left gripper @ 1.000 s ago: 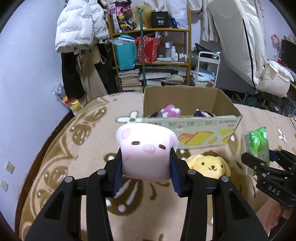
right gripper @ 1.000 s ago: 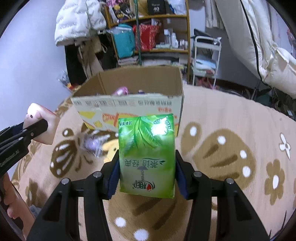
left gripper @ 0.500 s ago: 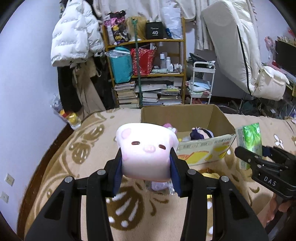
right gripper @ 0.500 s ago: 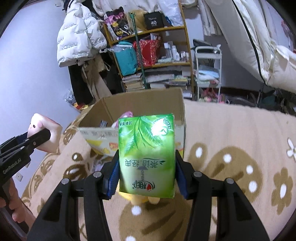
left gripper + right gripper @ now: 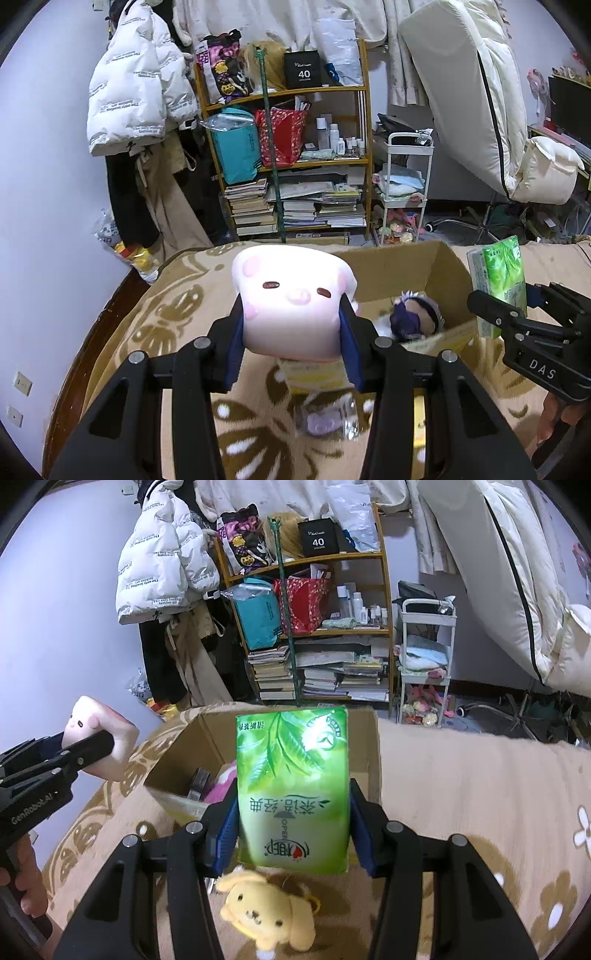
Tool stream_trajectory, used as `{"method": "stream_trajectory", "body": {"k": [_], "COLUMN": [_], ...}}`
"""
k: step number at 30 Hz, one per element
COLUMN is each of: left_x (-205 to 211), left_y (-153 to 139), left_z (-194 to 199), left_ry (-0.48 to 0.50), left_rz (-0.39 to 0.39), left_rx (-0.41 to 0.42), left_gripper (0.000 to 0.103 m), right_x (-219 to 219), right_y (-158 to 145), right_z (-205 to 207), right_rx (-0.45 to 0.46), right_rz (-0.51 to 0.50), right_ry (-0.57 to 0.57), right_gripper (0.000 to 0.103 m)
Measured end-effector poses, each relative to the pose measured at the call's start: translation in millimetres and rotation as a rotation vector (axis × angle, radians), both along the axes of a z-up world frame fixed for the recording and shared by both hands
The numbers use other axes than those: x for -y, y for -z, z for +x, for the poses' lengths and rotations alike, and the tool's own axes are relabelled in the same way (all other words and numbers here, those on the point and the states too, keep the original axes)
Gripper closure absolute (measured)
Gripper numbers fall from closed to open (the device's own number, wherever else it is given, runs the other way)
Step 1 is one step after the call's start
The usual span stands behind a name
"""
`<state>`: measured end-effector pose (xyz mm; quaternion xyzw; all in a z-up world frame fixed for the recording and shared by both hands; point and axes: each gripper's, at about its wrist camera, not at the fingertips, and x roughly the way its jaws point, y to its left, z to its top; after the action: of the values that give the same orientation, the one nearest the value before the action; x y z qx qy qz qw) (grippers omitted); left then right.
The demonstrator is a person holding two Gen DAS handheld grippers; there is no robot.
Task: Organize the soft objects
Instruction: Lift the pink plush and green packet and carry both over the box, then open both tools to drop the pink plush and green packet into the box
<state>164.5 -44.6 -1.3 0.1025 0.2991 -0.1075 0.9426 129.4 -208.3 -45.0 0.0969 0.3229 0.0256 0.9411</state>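
Observation:
My left gripper [image 5: 291, 332] is shut on a pink pig plush cube [image 5: 291, 299] and holds it raised in front of the open cardboard box [image 5: 443, 266]. My right gripper [image 5: 293, 827] is shut on a green tissue pack [image 5: 291, 786], also raised near the box [image 5: 177, 753]. The box holds a dark purple doll [image 5: 413, 317] and a pink plush [image 5: 221, 786]. A yellow dog plush [image 5: 266, 912] lies on the blanket below my right gripper. A small clear purple packet [image 5: 325, 421] lies on the blanket below my left gripper.
The beige flowered blanket [image 5: 480, 794] covers the bed. Beyond it stand a cluttered wooden shelf [image 5: 288, 155], hanging white jackets [image 5: 136, 96], a white trolley [image 5: 406, 177] and an upright mattress [image 5: 469, 92].
Both grippers have risen with their loads. The box now sits lower in both views and its inside shows more.

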Motion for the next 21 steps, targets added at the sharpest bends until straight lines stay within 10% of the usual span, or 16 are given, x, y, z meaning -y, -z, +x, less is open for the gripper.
{"method": "stream_trajectory", "body": {"k": [21], "left_x": [35.7], "left_y": [56.7], "left_z": [53.1], "left_ry": [0.056], "left_rz": [0.049], "left_rx": [-0.096], "left_gripper": [0.051], "right_x": [6.1], "right_y": [33.1], "right_z": [56.6], "right_rx": [-0.041], "right_rz": [-0.061], "right_ry": [-0.007], "right_gripper": [0.046]}}
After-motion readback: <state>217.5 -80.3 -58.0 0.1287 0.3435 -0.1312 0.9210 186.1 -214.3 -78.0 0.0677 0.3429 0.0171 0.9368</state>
